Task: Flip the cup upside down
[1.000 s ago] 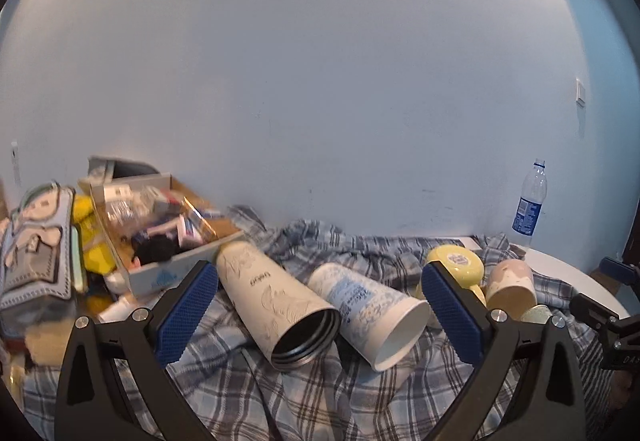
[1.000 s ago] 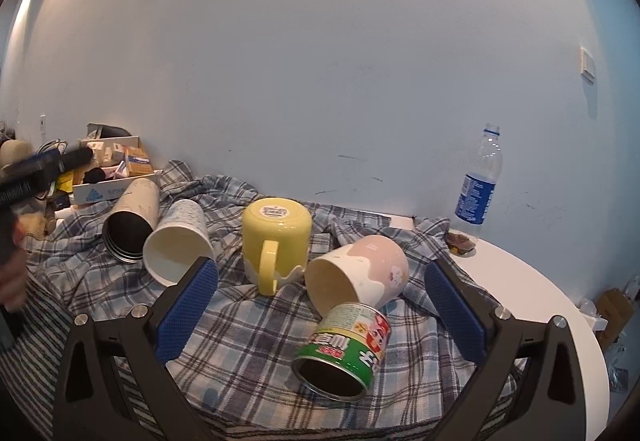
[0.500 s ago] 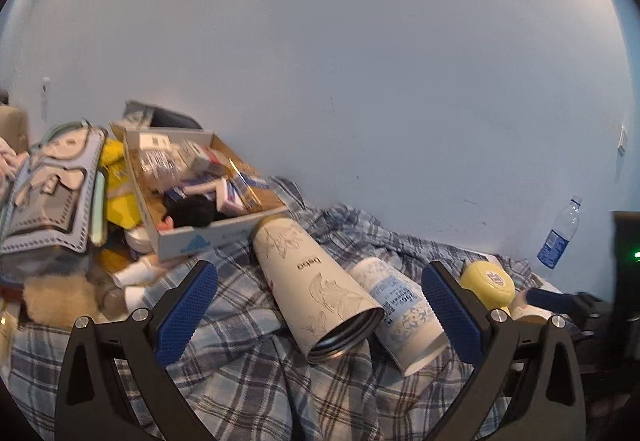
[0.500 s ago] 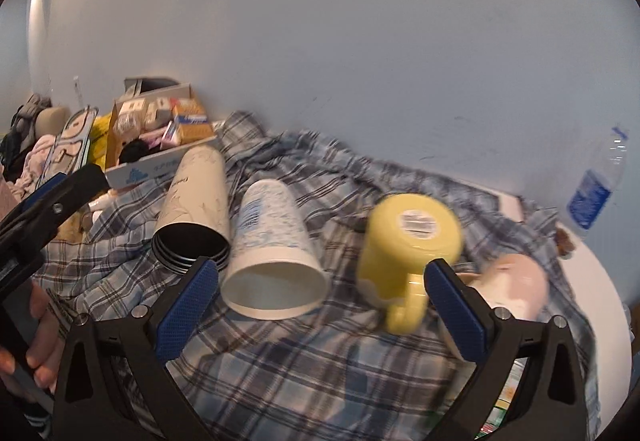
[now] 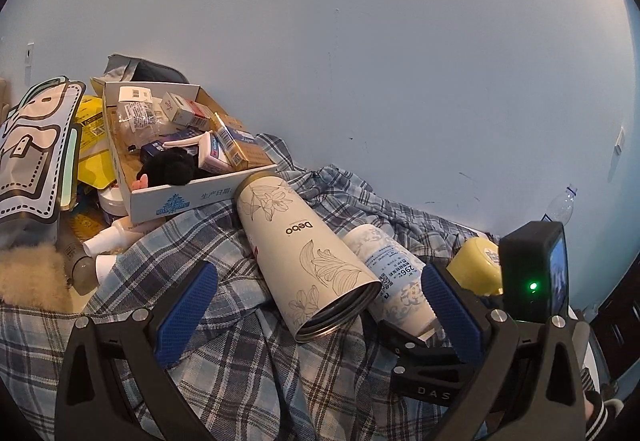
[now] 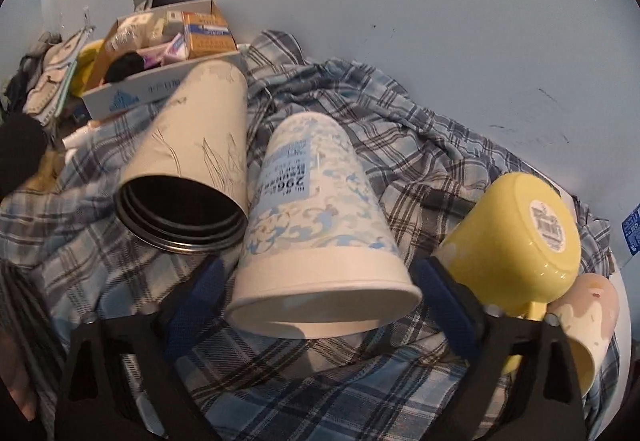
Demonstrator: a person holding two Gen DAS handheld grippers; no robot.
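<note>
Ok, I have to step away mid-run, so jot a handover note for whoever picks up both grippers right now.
Right gripper: jaws open, straddling the mouth end of the white-and-blue paper cup, nothing clamped.
Left gripper: open, empty, pointed at the cream tumbler.
Both cups lie on their sides, side by side, on the plaid cloth. The yellow mug is already bottom-up.
Done: approach only. Left: close on the paper cup, lift, set it mouth-down.

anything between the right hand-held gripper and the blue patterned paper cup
Nothing visible. The right hand-held gripper is open with the blue patterned paper cup lying on its side directly ahead, rim toward the pads. The cream tumbler lies close against the cup's left.
</note>
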